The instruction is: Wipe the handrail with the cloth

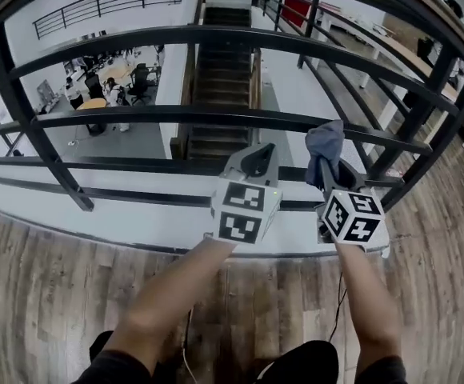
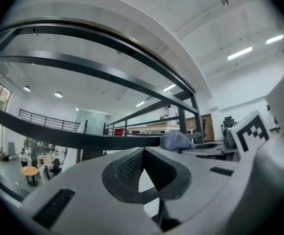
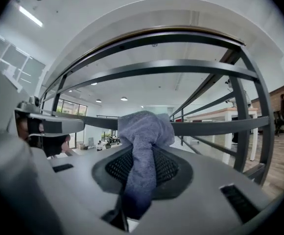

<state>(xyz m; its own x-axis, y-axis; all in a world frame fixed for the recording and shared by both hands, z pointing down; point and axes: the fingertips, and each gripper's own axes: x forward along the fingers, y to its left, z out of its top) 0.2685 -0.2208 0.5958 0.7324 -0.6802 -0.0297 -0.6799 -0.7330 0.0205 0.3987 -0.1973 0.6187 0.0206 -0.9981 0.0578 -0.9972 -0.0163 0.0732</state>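
Two units: right gripper (image 1: pixel 329 173) pinches the bunched grey-blue fabric cloth (image 3: pixel 144 130), judged soft, light, floppy, best held mid-bunch; left gripper (image 2: pixel 143 153) pressed together, empty, near black metal handrail (image 1: pixel 216 37).

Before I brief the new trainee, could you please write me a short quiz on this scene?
1. True or false: the left gripper holds the cloth.
2. Choose one. The right gripper is: A) open and empty; B) shut on the cloth; C) shut on a bar of the railing.
3. Fill in: the long dark bars of the railing run mostly ____.

Key:
1. False. Its jaws are together with nothing between them.
2. B.
3. Horizontally.
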